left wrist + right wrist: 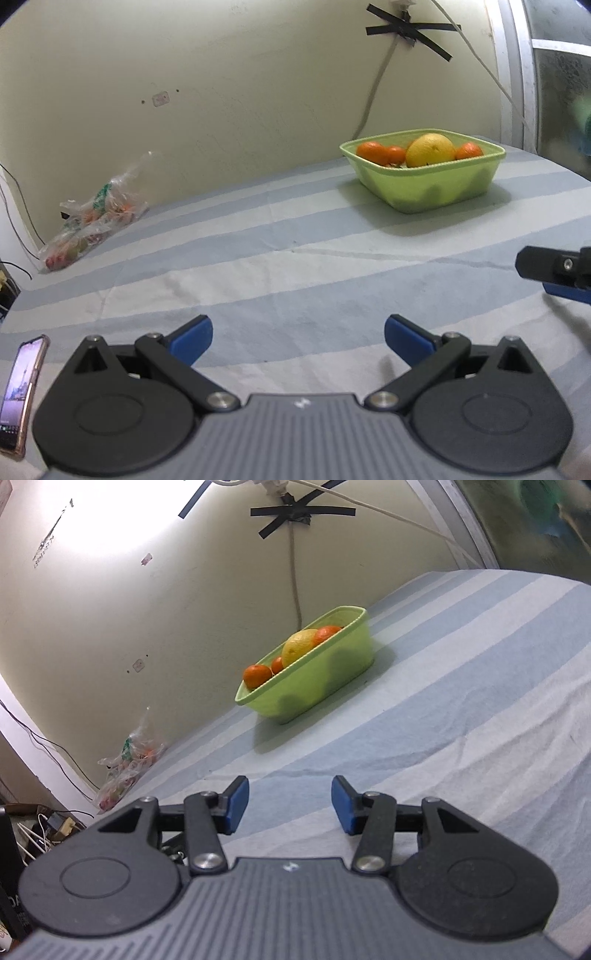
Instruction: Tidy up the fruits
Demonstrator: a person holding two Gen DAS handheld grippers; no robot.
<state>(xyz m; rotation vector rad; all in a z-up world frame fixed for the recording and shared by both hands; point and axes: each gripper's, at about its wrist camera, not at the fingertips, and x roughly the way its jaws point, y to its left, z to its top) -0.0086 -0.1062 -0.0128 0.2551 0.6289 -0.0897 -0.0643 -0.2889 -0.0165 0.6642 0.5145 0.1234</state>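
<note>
Green plastic forms the square tub [424, 181] that stands far on the bed, to the right, and it already holds the fruits: one big yellow citrus [430, 149] in the middle and small oranges [371, 152] on both sides of it. No fruit lies loose on the cloth, so the sorting seems to be near its end or between two rounds. More fruit seems to stay inside the clear plastic bag [92, 218] at the far left against the wall, well apart from the tub. The left gripper [298, 338] is spread wide with nothing between its blue pads, and the right gripper [290, 805] is also spread and empty; both hang low over the near part of the bed. The next move probably calls for a reach to the far left, to the bag, and thin plastic may slip or crumple under the pads. Blue and white striped bedsheet [295, 258] covers the surface, a little wrinkled. A phone [22, 395] lies at the near left edge. Behind, the pale wall [221, 92] carries a cable fixed with black tape [410, 31].
</note>
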